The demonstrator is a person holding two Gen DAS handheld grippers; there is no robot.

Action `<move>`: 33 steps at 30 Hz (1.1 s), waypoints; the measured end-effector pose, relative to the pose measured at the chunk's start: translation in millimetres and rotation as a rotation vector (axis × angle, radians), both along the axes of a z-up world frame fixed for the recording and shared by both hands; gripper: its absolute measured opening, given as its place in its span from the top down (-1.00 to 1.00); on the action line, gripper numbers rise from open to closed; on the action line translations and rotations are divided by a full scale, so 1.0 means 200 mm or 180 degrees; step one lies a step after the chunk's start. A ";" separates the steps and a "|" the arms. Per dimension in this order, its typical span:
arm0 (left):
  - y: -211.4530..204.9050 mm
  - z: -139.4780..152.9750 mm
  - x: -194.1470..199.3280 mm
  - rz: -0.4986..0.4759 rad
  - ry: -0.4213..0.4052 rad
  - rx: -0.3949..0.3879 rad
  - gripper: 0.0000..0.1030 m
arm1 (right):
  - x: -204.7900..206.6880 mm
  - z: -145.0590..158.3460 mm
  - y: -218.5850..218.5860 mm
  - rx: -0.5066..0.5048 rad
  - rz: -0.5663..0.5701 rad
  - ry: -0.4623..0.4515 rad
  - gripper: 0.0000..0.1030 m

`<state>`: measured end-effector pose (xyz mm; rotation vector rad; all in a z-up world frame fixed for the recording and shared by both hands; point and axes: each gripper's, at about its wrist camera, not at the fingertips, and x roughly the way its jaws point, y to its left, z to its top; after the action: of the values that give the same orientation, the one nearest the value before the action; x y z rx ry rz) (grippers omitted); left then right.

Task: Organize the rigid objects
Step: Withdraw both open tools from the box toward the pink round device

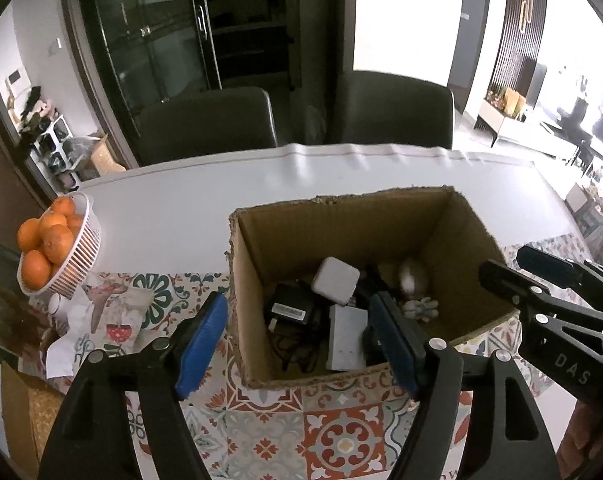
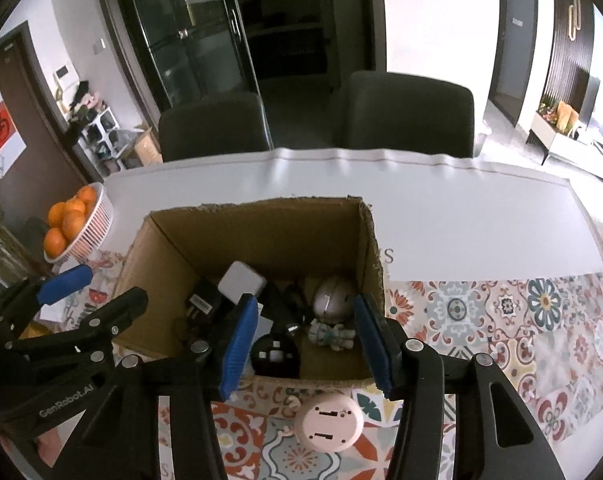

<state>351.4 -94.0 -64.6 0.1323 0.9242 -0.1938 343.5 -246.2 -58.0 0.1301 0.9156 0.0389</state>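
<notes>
cardboard box [image 2: 261, 236] sits on the patterned tablecloth [image 2: 501, 320], top open, already holding a white cube [image 2: 241, 282], a black adapter [image 1: 289, 308] with tangled cable, a flat white block [image 1: 347, 336], a round black part [image 2: 275, 356] and a small astronaut figure [image 2: 333, 320]. one pink round plug [image 2: 327, 422] is still outside, on the cloth just in front of the box's near wall. judgement: sorting is mostly done; step in hand looks like a release over the box, with the pink plug the likely next pick. left gripper [image 1: 301, 344] hovers at the box's near left corner, fingers spread, nothing between the pads, one finger outside the wall and one over the inside. right gripper [image 2: 307, 344] hangs over the near wall, fingers spread and empty, the plug below and between them in view. next move calls for lowering the right gripper short of the box wall, which stands just behind the plug. left gripper is close alongside; risk of a knock. a white basket [image 1: 81, 256] of oranges [image 1: 45, 236] stands well to the left, two dark chairs [image 2: 405, 112] beyond the table [image 2: 441, 216].
</notes>
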 end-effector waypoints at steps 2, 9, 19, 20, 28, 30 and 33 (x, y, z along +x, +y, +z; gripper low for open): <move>0.00 0.03 -0.03 0.0024 -0.0080 0.0010 -0.47 | -0.03 0.03 0.00 -0.0028 -0.0012 -0.0058 -0.02; 0.03 0.12 -0.15 0.0139 -0.0367 0.0028 -0.56 | -0.13 0.12 0.01 -0.0053 -0.0029 -0.0257 -0.15; 0.07 0.14 -0.31 0.0287 -0.0502 -0.0076 -0.59 | -0.29 0.18 0.03 -0.0160 -0.0037 -0.0451 -0.40; 0.07 0.13 -0.32 0.0305 -0.0517 -0.0073 -0.61 | -0.30 0.18 0.03 -0.0167 -0.0037 -0.0461 -0.40; 0.07 0.04 -0.40 0.0315 -0.0484 -0.0033 -0.67 | -0.39 0.12 0.03 -0.0259 -0.0063 -0.0481 -0.46; 0.07 0.02 -0.41 0.0321 -0.0466 -0.0028 -0.67 | -0.40 0.09 0.03 -0.0246 -0.0063 -0.0448 -0.46; 0.07 -0.01 -0.44 0.0335 -0.0455 -0.0014 -0.68 | -0.42 0.05 0.01 -0.0201 -0.0060 -0.0414 -0.46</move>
<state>263.1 -80.8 -66.4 0.0919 0.7861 -0.0876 259.6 -243.4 -48.1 0.0764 0.7847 0.0010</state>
